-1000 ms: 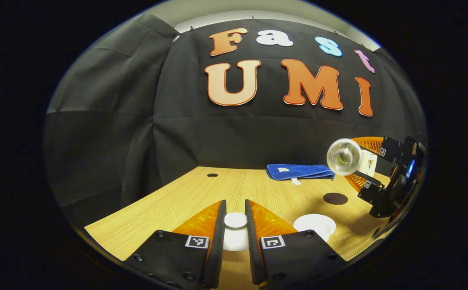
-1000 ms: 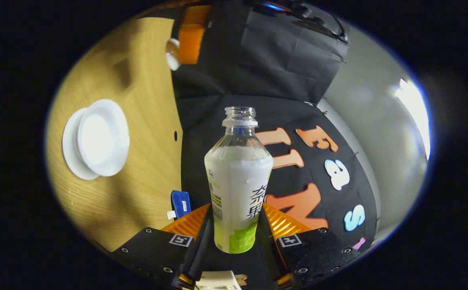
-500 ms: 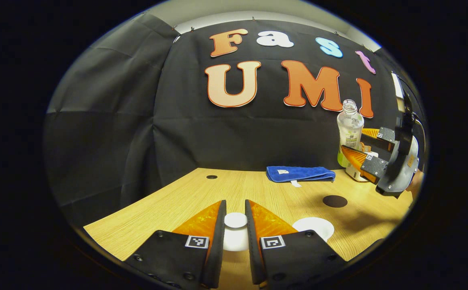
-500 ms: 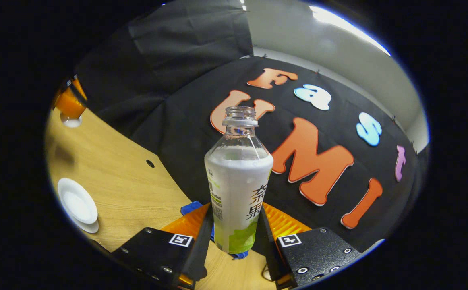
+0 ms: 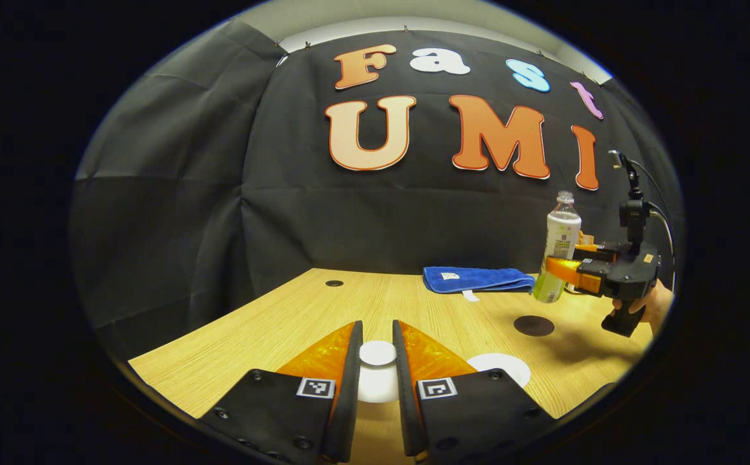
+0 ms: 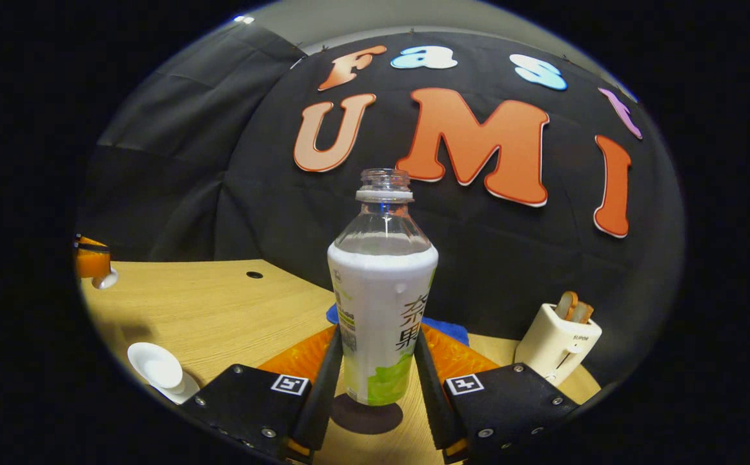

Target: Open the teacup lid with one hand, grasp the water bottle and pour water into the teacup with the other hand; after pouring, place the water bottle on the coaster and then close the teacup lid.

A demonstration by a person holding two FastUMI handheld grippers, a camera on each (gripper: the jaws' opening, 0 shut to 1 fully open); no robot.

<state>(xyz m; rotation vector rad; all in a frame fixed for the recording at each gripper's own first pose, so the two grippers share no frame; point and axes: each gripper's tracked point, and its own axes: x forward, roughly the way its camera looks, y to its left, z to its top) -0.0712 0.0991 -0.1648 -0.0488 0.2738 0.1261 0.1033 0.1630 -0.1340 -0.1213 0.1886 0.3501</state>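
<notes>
Water bottle [image 6: 383,303] upright, clamped between right gripper [image 6: 375,381] fingers above coaster [image 6: 365,414] at 6 o'clock; lower straight, then release. Left gripper [image 5: 377,381] fingers pinch teacup lid [image 5: 377,353].

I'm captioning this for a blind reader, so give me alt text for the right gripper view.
The right gripper holds an upright, uncapped clear plastic bottle with a white and green label just above a dark round coaster on a wooden table, with a white teacup at left.

light: dim, overhead | focus: sharp centre | edges: fisheye-bent | shadows: soft
</notes>
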